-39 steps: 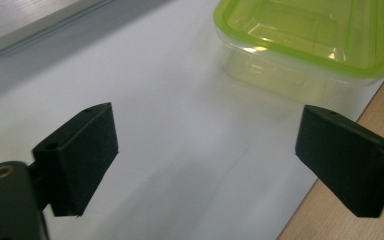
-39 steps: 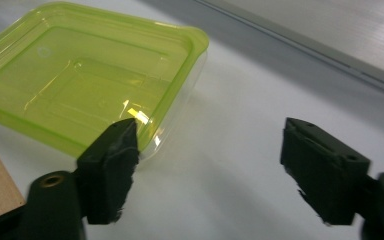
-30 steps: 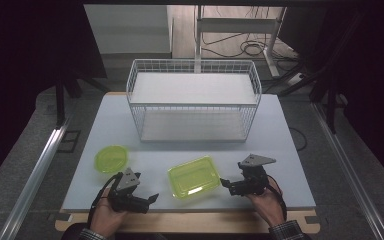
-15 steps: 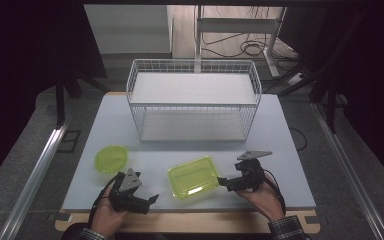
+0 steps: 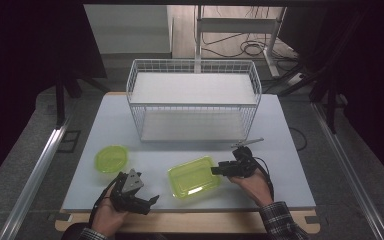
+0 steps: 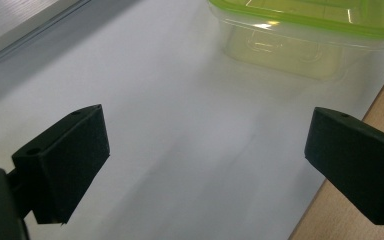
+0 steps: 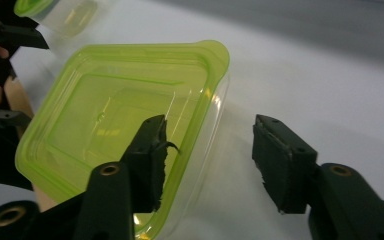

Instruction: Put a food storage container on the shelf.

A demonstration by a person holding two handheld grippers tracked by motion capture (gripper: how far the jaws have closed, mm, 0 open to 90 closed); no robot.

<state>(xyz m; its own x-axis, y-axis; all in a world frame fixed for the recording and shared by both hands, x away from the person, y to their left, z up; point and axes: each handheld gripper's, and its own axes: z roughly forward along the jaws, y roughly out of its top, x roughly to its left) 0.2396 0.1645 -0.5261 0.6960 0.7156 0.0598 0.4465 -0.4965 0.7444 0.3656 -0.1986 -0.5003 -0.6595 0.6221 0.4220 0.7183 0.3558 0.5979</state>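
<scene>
High view vs a second ago: right tongs (image 5: 219, 170) have slid left to the right rim of the rectangular green container (image 5: 194, 177); earlier they sat clear of it, just to its right. Container hasn't shifted, near the front edge of the worktop (image 5: 290, 150), middle. Left tongs (image 5: 147, 204) basically unchanged, parked at the front edge left of the container.

Right gripper view: jaws open, straddling the container's rim/side wall, one jaw over the inside of the tub, the other outside above the worktop. Not clamped yet, gap visible both sides. Reads as a grasp about to close on the wall, probably to lift toward the wire basket (image 5: 192, 102) behind, still empty.

Left gripper view: jaws wide open, nothing between them, pointed across bare worktop at the container's near corner.

Pose: right hand (image 5: 254, 185) reaches in low from the right, tongs angled left. Left hand (image 5: 109, 212) rests low, tongs pointing right. Round green container (image 5: 111, 159) sits untouched, left of the other one.
</scene>
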